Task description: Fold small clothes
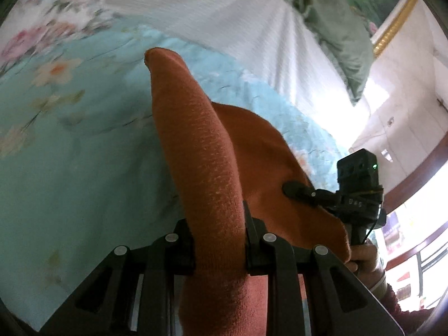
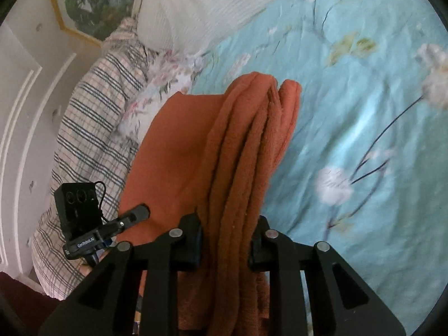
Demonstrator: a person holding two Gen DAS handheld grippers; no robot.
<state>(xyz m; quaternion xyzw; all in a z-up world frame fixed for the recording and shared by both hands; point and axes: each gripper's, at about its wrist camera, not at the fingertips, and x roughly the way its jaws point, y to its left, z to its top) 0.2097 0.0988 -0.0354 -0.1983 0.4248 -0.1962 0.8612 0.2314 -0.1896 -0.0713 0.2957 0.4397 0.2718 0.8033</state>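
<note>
An orange knit garment [image 1: 201, 151] is held up over the bed by both grippers. My left gripper [image 1: 219, 240] is shut on one bunched edge of it; the cloth runs forward between the fingers. My right gripper [image 2: 226, 240] is shut on several folded layers of the same orange garment [image 2: 252, 145]. In the left wrist view the right gripper [image 1: 296, 190] shows at the right, clamped on the cloth's far edge. In the right wrist view the left gripper [image 2: 140, 212] shows at the left, on the cloth's flat panel.
A turquoise floral bedsheet [image 1: 70, 140] lies under the garment and also shows in the right wrist view [image 2: 364, 98]. A white ribbed blanket [image 1: 224, 14], a green pillow [image 1: 341, 42], a plaid pillow [image 2: 92, 106] and a framed picture [image 2: 98, 2] are at the head.
</note>
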